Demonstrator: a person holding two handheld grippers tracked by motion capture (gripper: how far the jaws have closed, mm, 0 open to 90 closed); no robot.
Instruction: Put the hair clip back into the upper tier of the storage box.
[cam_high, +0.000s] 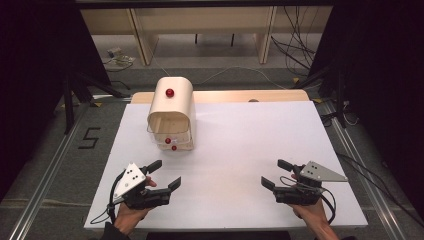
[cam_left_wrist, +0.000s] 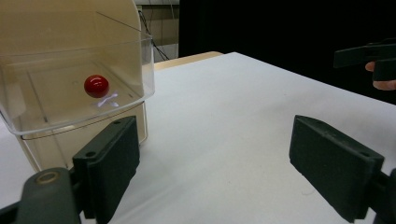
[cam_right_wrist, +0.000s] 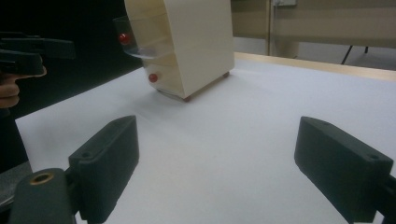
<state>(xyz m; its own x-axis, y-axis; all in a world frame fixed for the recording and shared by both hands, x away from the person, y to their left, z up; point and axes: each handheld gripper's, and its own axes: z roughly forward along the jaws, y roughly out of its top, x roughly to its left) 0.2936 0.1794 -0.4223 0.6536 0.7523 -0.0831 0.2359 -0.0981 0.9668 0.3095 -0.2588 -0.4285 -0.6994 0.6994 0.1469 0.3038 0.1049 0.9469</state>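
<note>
A cream-coloured, round-topped plastic cabinet stands upright on the white table, toward its far left part, its long axis vertical. Its open front faces the person's side of the table, and a clear plastic drawer juts out of it toward the left gripper. A red ball knob sits on the cabinet's rounded top, and two more small red knobs show low on the front.

In the left gripper view, the drawer is just beyond the left jaw, its red knob seen through the clear wall.

The left gripper rests near the table's front left, jaws spread wide and holding nothing, aimed toward the cabinet. The right gripper lies at the front right, well apart from the cabinet, jaws also wide apart and empty, pointing left across the table.
</note>
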